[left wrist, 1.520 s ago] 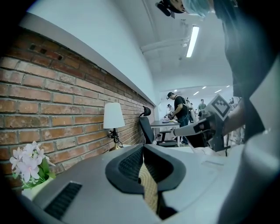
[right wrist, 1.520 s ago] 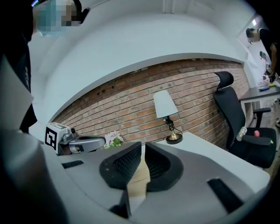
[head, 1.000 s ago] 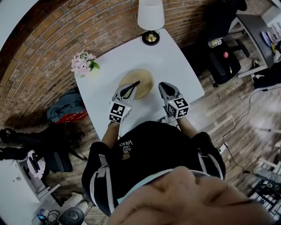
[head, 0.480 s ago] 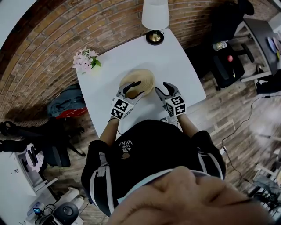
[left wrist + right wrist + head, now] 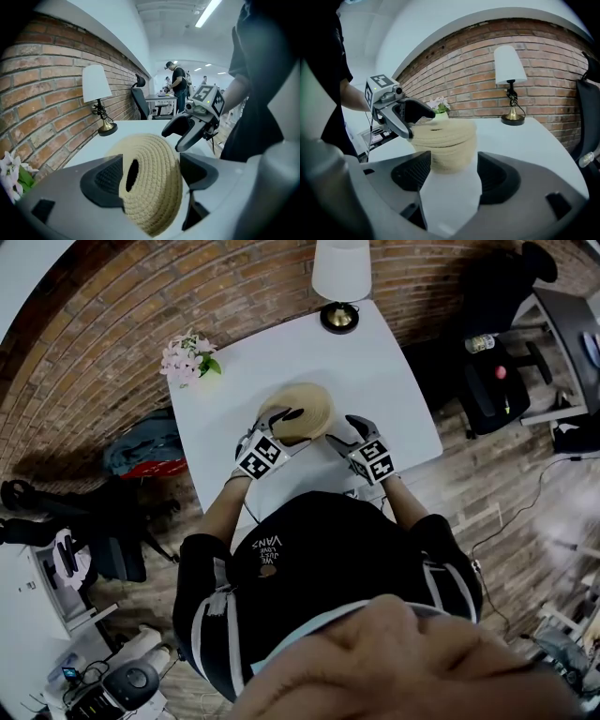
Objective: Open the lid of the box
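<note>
A round woven straw box with a lid stands in the middle of the white table. My left gripper is at its near left side. Its jaws have just been opening and now stand wide, with the lid's domed top between them and the pads clear of it. My right gripper hovers over the table just right of the box. Its jaws have just been opening too, with only tabletop between them. The box lies ahead of the right gripper, with the left gripper above it.
A lamp with a white shade stands at the table's far edge. Pink flowers sit at the far left corner. A brick wall runs behind the table. Bags lie on the floor at the left, and an office chair stands to the right.
Both grippers went from shut to wide open and sank toward the table. The left one now straddles the box's near left part. The right one sits lower beside the box.
</note>
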Motion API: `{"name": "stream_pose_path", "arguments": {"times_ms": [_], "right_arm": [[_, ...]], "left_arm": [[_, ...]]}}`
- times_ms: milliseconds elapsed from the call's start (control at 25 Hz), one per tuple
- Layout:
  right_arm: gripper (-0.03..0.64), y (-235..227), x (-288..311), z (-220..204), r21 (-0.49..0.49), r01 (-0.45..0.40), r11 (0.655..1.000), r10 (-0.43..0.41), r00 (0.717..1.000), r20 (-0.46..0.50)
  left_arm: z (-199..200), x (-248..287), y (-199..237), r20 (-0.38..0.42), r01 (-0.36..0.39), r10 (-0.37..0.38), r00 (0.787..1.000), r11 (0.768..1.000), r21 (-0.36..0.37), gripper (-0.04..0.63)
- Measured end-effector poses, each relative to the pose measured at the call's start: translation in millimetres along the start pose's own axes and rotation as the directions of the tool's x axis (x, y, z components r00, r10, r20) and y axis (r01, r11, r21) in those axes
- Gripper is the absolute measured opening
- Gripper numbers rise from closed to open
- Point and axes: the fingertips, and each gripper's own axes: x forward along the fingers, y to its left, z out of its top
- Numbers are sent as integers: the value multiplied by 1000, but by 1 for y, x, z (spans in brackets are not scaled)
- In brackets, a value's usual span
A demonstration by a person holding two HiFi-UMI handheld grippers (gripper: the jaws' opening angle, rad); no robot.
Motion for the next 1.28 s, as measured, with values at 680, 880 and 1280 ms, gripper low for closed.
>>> {"name": "stream_pose_path", "arguments": {"times_ms": [680,880,1280], "right_arm": [[318,1,8,-3,-82,-124,989,122,992,-33],[318,0,9,-7,-93,-151,984,147,988,-47],[318,-4,14,-8,-110,-188,976,182,982,-56]], "left_arm": [[-23,27,-18,-251,99,-93,964,995,13,421],[-26,35,-19,-300,92,-87,950,996,4,423],[-37,49,-20,-403,100,-85,911,995,17,423]]}}
